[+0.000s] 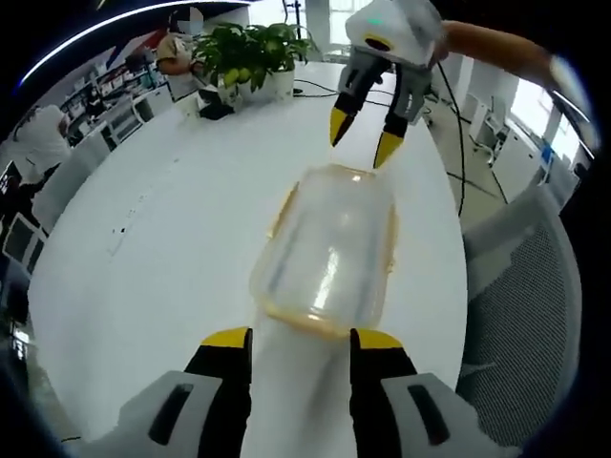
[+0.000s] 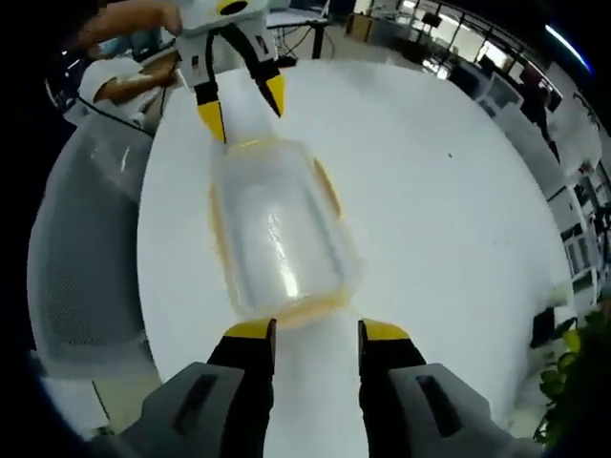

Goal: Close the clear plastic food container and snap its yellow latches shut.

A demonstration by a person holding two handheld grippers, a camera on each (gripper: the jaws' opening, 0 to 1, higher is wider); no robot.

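Clear plastic container (image 1: pixel 329 250) with yellow latches (image 1: pixel 392 239) lies on a white surface (image 1: pixel 162 239) between left gripper (image 1: pixel 301 340) and right gripper (image 2: pixel 315 330), fingers of both apart; best pressed squarely at each end latch

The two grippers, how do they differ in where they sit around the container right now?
The left gripper sits at one short end of the container, while the right gripper sits at the opposite end, so they face each other. On the white table, the left one points toward a potted plant, the right one toward a mesh chair. Both have open, yellow-tipped jaws, holding nothing.
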